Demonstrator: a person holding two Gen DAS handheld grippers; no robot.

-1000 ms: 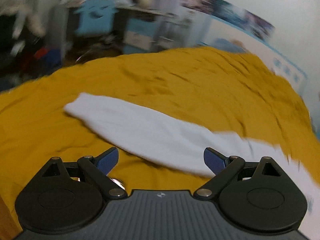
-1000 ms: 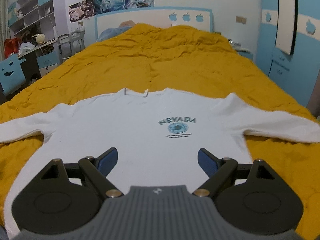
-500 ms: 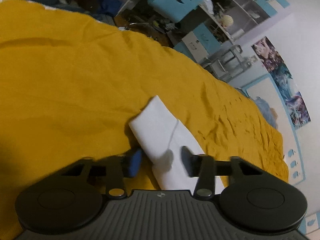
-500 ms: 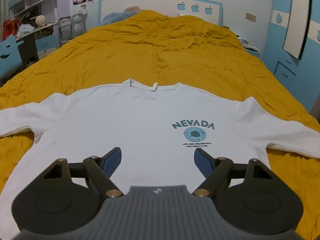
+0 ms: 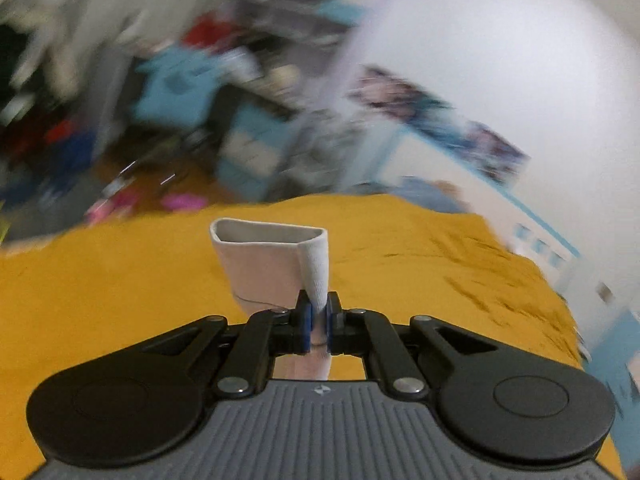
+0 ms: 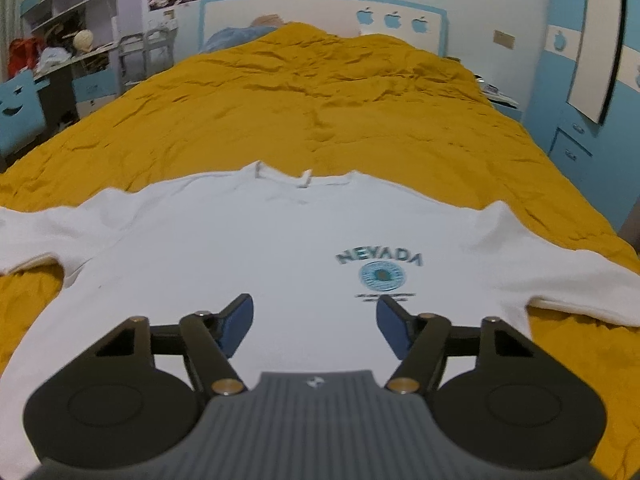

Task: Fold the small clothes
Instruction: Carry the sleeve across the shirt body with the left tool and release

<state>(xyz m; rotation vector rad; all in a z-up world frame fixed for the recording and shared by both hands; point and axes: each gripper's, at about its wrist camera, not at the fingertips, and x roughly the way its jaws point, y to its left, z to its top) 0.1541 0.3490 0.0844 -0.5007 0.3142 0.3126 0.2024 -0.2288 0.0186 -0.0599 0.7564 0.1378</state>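
A white long-sleeved shirt with a blue NEVADA print lies flat, front up, on a mustard-yellow bedspread. My left gripper is shut on the cuff of the shirt's left sleeve; the cuff stands up open above the jaws, lifted off the bedspread. My right gripper is open and empty, hovering over the lower middle of the shirt. The shirt's right sleeve lies spread out to the right.
A desk and shelves with clutter stand left of the bed, with a blue chair. Blue cabinets stand on the right. A blue headboard is at the far end. The left wrist view is blurred by motion.
My left gripper has closed on the sleeve cuff and lifted it, swinging its view up. My right gripper has stayed open and edged closer over the shirt.
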